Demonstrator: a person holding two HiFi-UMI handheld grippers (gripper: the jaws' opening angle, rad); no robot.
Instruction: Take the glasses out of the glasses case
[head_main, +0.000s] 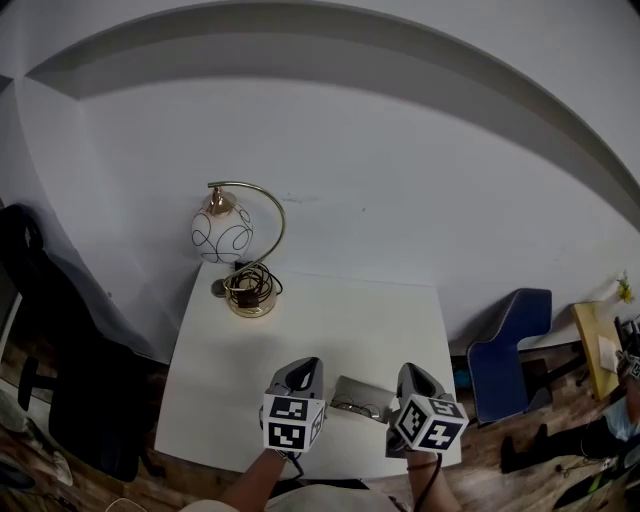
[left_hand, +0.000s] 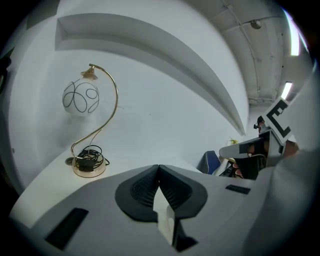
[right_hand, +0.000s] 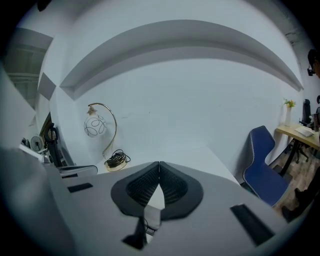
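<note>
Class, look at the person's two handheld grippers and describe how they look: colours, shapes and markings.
The left gripper and right gripper match: pale grey moulded bodies with black rectangular slots, and black ribbed tongs tapering to a point. Each carries a white cube printed with black square markers. A thin dark cable hangs below the right one.

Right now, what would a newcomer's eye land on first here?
The gold-stemmed globe lamp stands at the white table's far left corner. Near the front edge, an open glasses case with the glasses inside lies between the left gripper and right gripper, both with jaws together.
</note>
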